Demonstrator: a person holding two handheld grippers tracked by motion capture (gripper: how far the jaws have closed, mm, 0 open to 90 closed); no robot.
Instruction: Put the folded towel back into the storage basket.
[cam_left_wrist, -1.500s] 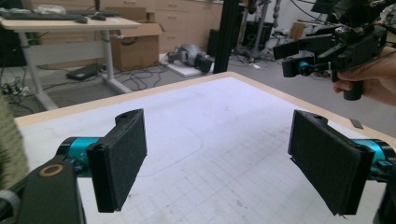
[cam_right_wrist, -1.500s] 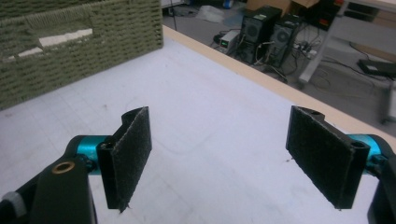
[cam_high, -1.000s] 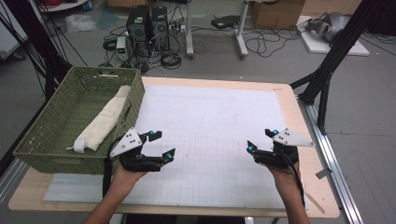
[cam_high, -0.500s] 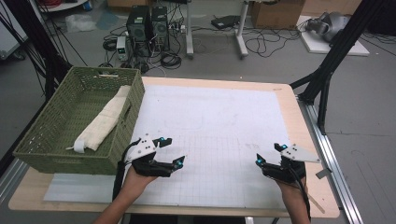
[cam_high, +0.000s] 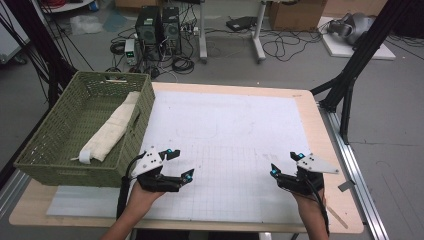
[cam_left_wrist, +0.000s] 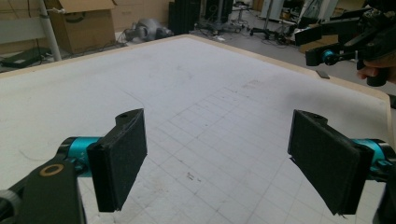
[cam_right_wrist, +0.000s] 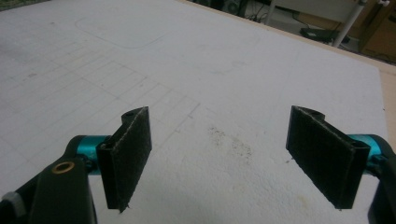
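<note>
A rolled white cloth (cam_high: 111, 130) lies inside a green woven basket (cam_high: 50, 162) at the table's left. My left gripper (cam_high: 181, 164) hovers low over the white gridded mat (cam_high: 225, 125) near the front edge, just right of the basket, jaws wide apart with nothing between them (cam_left_wrist: 219, 158). My right gripper (cam_high: 284, 165) sits open at the front right of the mat, also holding nothing (cam_right_wrist: 219, 154). In the left gripper view the right gripper (cam_left_wrist: 327, 56) appears at the upper right, held by a hand.
The wooden table (cam_high: 320, 125) edges the mat on all sides. Beyond the far edge are computer towers (cam_high: 157, 25), cables and table legs on the floor. A black frame strut (cam_high: 355, 75) stands off the right side.
Both grippers have drawn back toward the front edge of the table, the left one also shifting slightly right. Both stay open.
</note>
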